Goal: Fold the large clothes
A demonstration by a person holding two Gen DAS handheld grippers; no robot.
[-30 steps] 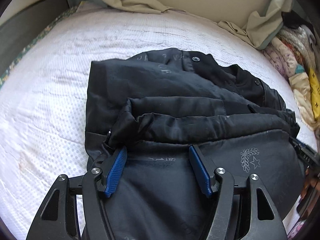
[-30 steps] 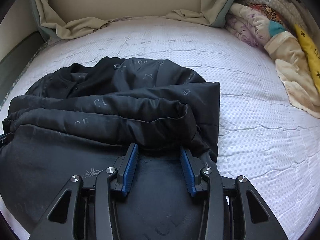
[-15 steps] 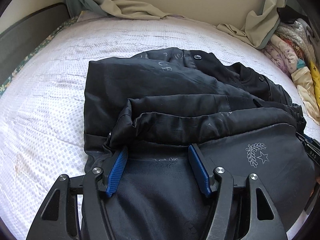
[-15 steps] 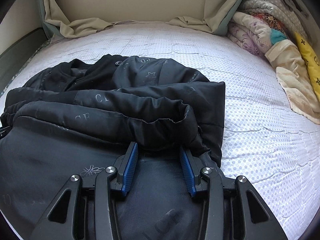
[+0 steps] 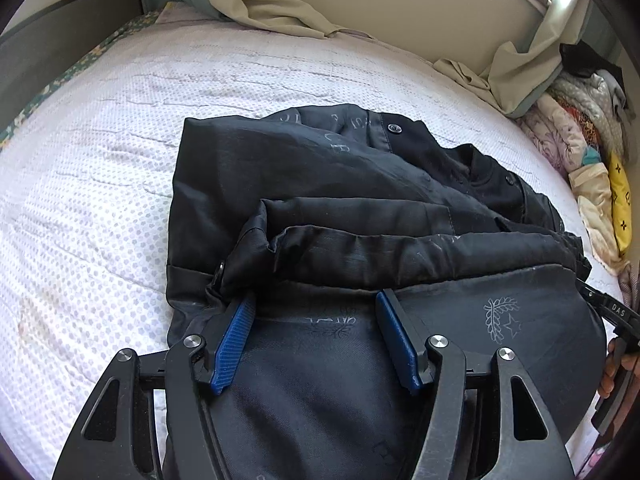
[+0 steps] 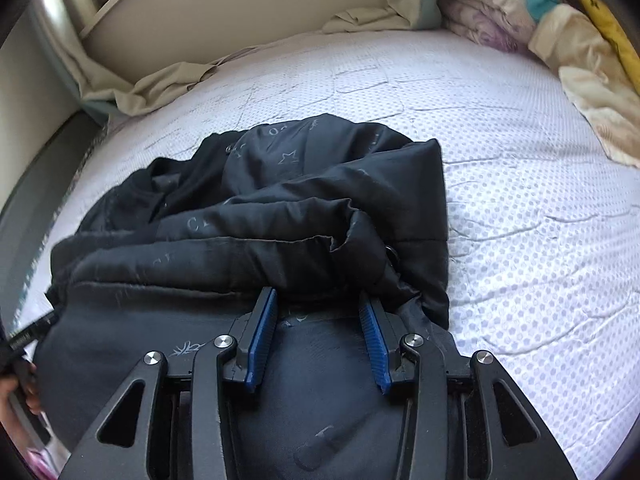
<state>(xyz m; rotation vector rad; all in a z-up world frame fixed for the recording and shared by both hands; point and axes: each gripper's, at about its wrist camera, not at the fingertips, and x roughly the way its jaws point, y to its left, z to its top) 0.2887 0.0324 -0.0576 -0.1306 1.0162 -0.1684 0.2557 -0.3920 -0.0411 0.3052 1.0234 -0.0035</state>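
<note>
So from where I'm driving, the bed takes up nearly everything, white dotted mattress cover, with the black jacket sitting around the middle, closer to the near edge. It's already part folded and bunched, with a rolled hem ridge right in front of both cameras.

My read on handling: it's a padded, satiny shell, so soft and floppy, light-ish for its bulk, and probably slippery against itself. Layers will likely slide apart if I only pinch the top one. I'd grab at the hem ridge where the fabric is doubled up, one hold near each end, and catch all the layers.

Left gripper has its fingers spread wide, resting over the near panel, nothing pinched. Right gripper is the same, fingers apart just short of the ridge. A snap button shows near the collar, so I'd avoid clamping there.
</note>
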